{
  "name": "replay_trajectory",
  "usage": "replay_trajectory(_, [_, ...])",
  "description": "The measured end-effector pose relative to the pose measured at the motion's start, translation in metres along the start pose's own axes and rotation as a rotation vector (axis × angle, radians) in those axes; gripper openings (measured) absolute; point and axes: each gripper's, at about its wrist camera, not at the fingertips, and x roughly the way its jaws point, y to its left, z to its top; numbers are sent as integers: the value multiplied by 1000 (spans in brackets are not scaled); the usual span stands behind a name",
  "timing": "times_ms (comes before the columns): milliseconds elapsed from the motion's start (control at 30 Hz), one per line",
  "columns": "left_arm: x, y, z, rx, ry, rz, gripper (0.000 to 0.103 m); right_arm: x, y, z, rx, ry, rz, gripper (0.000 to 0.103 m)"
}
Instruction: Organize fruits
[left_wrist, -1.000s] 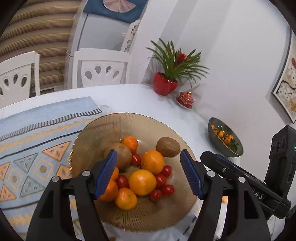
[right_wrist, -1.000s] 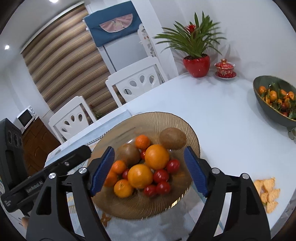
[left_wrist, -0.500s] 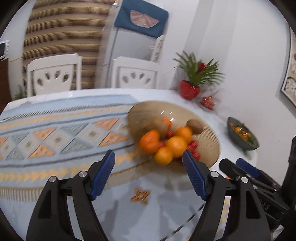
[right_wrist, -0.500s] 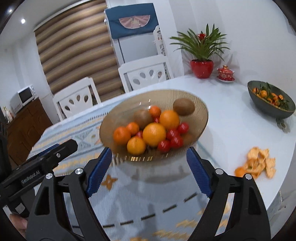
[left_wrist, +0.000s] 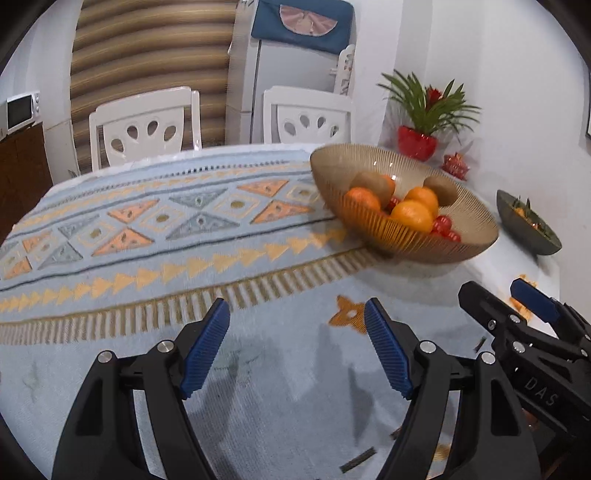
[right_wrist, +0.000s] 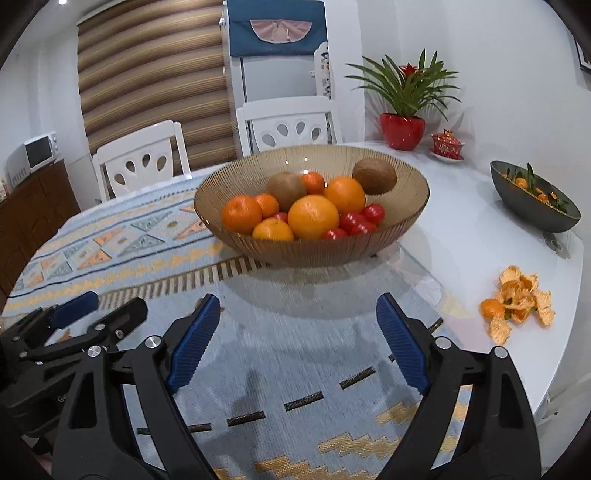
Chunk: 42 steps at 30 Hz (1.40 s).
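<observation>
- My left gripper (left_wrist: 297, 347) has its blue fingers (left_wrist: 205, 350) spread wide, with nothing between them. They hang over the blue patterned cloth (left_wrist: 155, 236).
- My right gripper (right_wrist: 297, 341) is spread wide too, and it holds nothing. It sits just beside the left one; each camera sees the other gripper at its edge.
- I only see part of each neighbour gripper. The rest is cut off by the round picture edge.
- The cloth right under my fingers looks smeared and fuzzy, so I cannot read its small marks well.
- The big see-through brown bowl (right_wrist: 402, 192) stands ahead of both grippers, at the far end of the cloth, well apart from the fingers.
- In it I see oranges (right_wrist: 313, 217), smaller mandarins (right_wrist: 242, 215), two brown kiwis (right_wrist: 374, 176) and some little red tomatoes (right_wrist: 352, 221).
- The fruit is piled up, so some pieces hide behind others. I cannot count the tomatoes.
- From the left camera the bowl looks tipped and blurry, and its near wall hides the lower fruit.
- Orange peels (right_wrist: 519, 299) lie on the bare white table (right_wrist: 465, 236), to the right of the cloth.
- A dark green bowl (right_wrist: 532, 210) stands farther right. It holds small orange fruit with green leaves, too small to tell more.
- A plant in a red pot (right_wrist: 402, 131) and a little red lidded cup (right_wrist: 447, 144) stand at the back by the wall.
</observation>
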Motion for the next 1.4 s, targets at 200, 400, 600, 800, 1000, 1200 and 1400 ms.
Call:
replay_trajectory(200, [-3,1,-2,12,-21,2,78,5,-2,-1,14,22,-13,90])
replay_trajectory(400, [-2,7,-3,-24,-19,-9,81,4,7,-4,-25,8,-49,90])
replay_trajectory(600, [-4,6,-4,-22,-27,-8,81,5,8,-3,-30,7,-57,90])
replay_trajectory(800, [-4,5,-4,-23,-26,-8,81,6,7,-3,-29,13,-54,90])
replay_trajectory(1000, [-4,5,-3,-25,-28,-8,82,7,7,-4,-29,13,-54,90])
replay_trajectory(1200, [-4,5,-4,-26,-28,-7,83,7,8,-4,-31,13,-55,90])
replay_trajectory(1400, [-5,8,-3,-39,-29,-2,87,6,8,-4,-32,10,-56,91])
